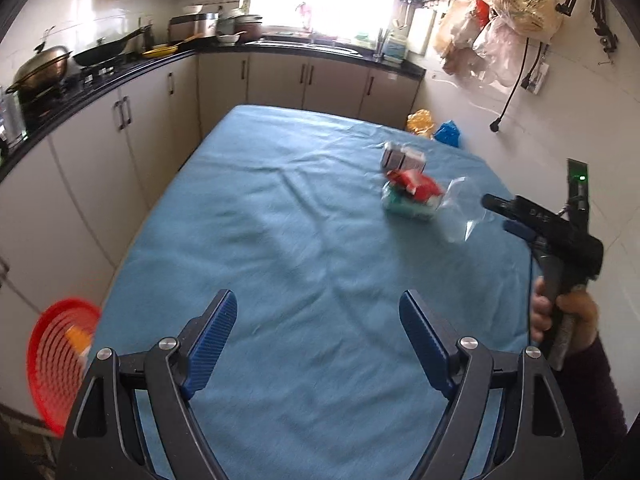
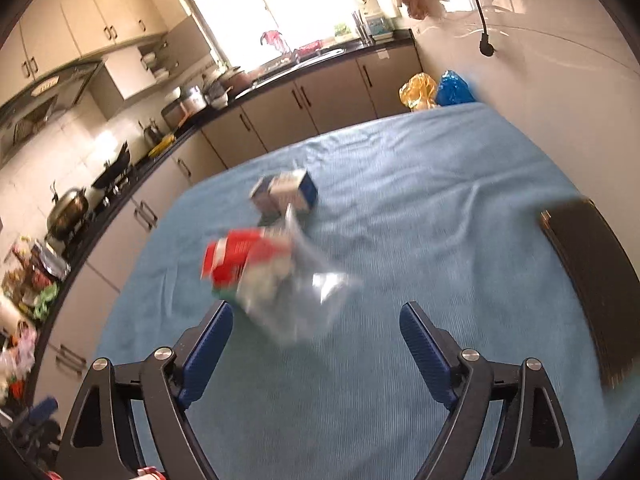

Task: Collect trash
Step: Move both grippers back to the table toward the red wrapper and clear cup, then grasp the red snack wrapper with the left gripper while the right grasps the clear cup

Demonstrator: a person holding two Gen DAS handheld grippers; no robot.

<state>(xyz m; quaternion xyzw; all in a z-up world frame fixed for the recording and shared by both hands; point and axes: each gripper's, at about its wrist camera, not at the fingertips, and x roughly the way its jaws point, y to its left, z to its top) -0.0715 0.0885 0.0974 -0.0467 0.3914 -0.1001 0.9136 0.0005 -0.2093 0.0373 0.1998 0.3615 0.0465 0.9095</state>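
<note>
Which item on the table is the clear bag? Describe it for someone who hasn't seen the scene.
Start at the blue cloth covering the table. Its only clutter is a small pile ahead of the right gripper, which is open. The clear bag is the crumpled see-through plastic at the pile's near edge, against the red packet; the small boxes behind are opaque card.

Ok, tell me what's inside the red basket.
The red basket holds something orange and white near its rim, too blurred to identify. The left gripper hides its lower part.

Carton point(image 1: 403, 156) behind wrapper pile point(image 1: 412, 196) on table point(image 1: 280, 248)
</note>
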